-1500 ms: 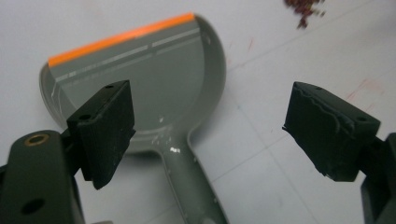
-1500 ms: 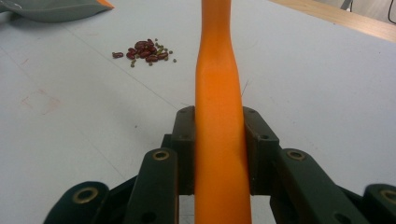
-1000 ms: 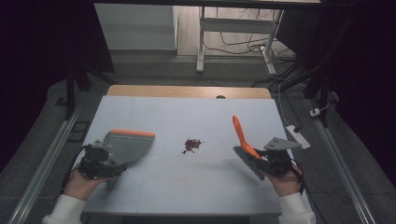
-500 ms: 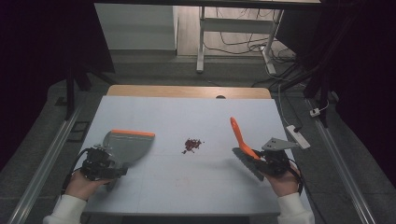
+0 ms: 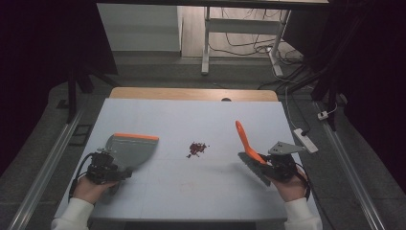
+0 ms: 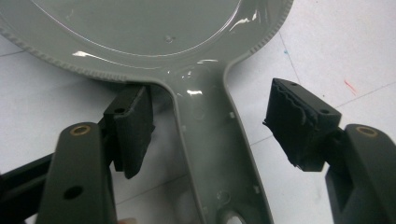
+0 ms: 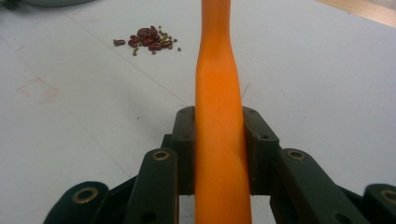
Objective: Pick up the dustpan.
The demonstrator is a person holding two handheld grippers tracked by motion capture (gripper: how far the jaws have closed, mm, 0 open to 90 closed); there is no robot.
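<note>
A grey dustpan (image 5: pixel 129 149) with an orange lip lies flat at the left of the white table (image 5: pixel 191 120). My left gripper (image 5: pixel 107 168) straddles its handle (image 6: pixel 210 140). The jaws have just been closing, and both pads (image 6: pixel 133 126) still stand off the handle's sides. My right gripper (image 5: pixel 276 165) is shut on the orange handle of a brush (image 5: pixel 243 136), whose grey bristles hang low near the table at the right. The brush handle (image 7: pixel 215 70) runs up between the right gripper's (image 7: pixel 219 140) pads. A small pile of red beans (image 5: pixel 197 148) lies mid-table between the two tools, seen ahead as beans (image 7: pixel 147 39).
A white power strip (image 5: pixel 305 140) lies at the table's right edge. A wooden strip (image 5: pixel 191 93) borders the far edge. Metal rails run along both sides of the table, and a desk frame (image 5: pixel 206 43) with cables stands behind it.
The left hand has sunk a little onto the dustpan's handle and its jaws have narrowed around it. The right hand and brush have stayed put.
</note>
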